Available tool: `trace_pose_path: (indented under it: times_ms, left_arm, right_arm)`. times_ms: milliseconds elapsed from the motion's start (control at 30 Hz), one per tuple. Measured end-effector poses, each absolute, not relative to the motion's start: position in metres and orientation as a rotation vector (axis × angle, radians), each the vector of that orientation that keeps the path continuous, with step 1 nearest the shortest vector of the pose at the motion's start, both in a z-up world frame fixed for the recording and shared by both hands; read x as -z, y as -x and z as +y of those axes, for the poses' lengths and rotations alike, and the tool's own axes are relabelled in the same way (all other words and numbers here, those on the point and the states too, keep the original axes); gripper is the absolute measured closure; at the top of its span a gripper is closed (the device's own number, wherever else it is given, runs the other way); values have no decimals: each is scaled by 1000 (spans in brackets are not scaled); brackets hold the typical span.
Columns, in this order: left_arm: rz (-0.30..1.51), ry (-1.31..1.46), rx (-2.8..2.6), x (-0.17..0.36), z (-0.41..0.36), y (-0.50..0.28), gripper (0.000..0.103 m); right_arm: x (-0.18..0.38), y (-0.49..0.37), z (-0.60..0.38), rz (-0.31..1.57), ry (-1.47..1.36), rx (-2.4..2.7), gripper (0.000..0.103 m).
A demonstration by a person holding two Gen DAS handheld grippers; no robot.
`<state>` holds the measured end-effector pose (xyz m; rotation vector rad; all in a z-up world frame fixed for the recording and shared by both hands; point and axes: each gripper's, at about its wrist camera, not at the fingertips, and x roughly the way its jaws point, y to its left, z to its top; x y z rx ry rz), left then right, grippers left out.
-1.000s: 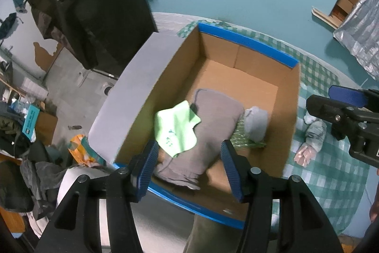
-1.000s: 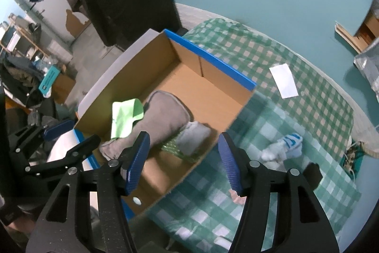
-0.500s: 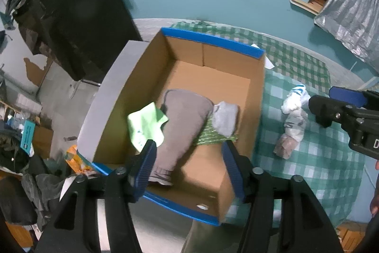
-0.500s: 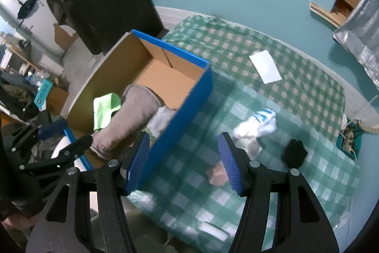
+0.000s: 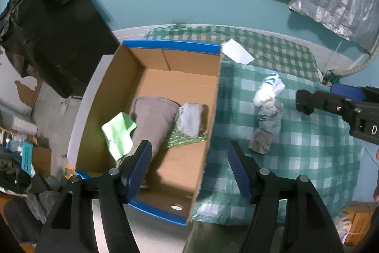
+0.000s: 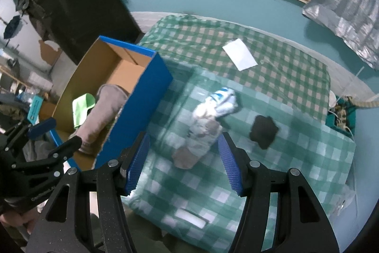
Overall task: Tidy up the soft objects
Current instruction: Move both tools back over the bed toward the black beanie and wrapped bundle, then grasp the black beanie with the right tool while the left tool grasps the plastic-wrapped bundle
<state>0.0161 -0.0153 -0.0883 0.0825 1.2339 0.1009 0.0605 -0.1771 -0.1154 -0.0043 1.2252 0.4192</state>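
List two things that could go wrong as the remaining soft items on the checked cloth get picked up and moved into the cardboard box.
1. The white-and-blue sock and the grey bundle lie touching, so the right gripper, open above them, may lift both or drag one.
2. The black item lies apart to the side and could be missed.
3. The box wall stands close to the bundle, so a carried item might snag on its rim.

Dim, cool indoor light is washing both fisheye views in teal, motion blur is smearing the checked cloth (image 6: 272, 77) and cardboard box (image 5: 151, 58), and black vignetting is curving around every heavily distorted edge.
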Motion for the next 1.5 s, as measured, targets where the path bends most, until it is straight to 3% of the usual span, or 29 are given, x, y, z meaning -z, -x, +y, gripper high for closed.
trace_pose_path:
  times_ms: [367,867,1500]
  left_arm:
    - [1260,-131,-32,99,-50,-25,25]
    - [1307,-205,38,124,-96,-34,23]
    - [1381,-138,101,170,-114,-75,23]
  right_arm:
    - [118,-53,-230,1210,-43,-323,42]
    - [135,-45,-286,1246,-76,-246,42]
    - [187,-84,-288,1325,-61,-251,36]
